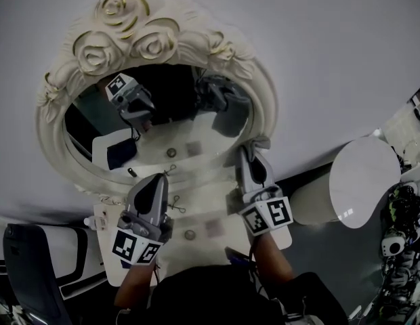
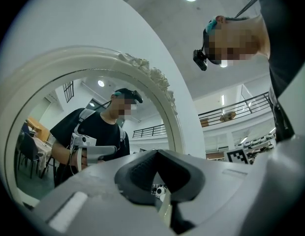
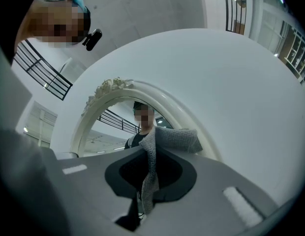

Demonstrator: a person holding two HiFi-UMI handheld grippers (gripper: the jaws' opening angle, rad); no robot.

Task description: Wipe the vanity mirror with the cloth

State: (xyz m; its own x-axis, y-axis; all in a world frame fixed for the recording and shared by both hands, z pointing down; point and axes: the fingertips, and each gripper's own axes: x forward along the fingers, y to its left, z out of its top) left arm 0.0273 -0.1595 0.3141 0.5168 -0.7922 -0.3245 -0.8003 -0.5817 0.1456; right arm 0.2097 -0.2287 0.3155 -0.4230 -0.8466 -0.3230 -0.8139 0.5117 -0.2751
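Observation:
The vanity mirror (image 1: 176, 93) is an oval glass in a cream frame (image 1: 115, 26) carved with roses, standing against a white wall. My right gripper (image 1: 249, 156) is shut on a grey knitted cloth (image 1: 256, 143) at the mirror's lower right rim. In the right gripper view the cloth (image 3: 162, 141) hangs from between the jaws of that gripper (image 3: 150, 171), with the frame (image 3: 108, 90) behind it. My left gripper (image 1: 154, 180) is shut and holds nothing, just below the mirror's bottom edge. The left gripper view looks over that gripper (image 2: 160, 181) into the glass (image 2: 69, 127), where the person is reflected.
A white vanity (image 1: 210, 229) with round drawer knobs stands under the mirror. To the right is a round white table (image 1: 362, 175), with cluttered equipment (image 1: 400, 235) beyond it. A dark chair (image 1: 27, 269) is at the lower left.

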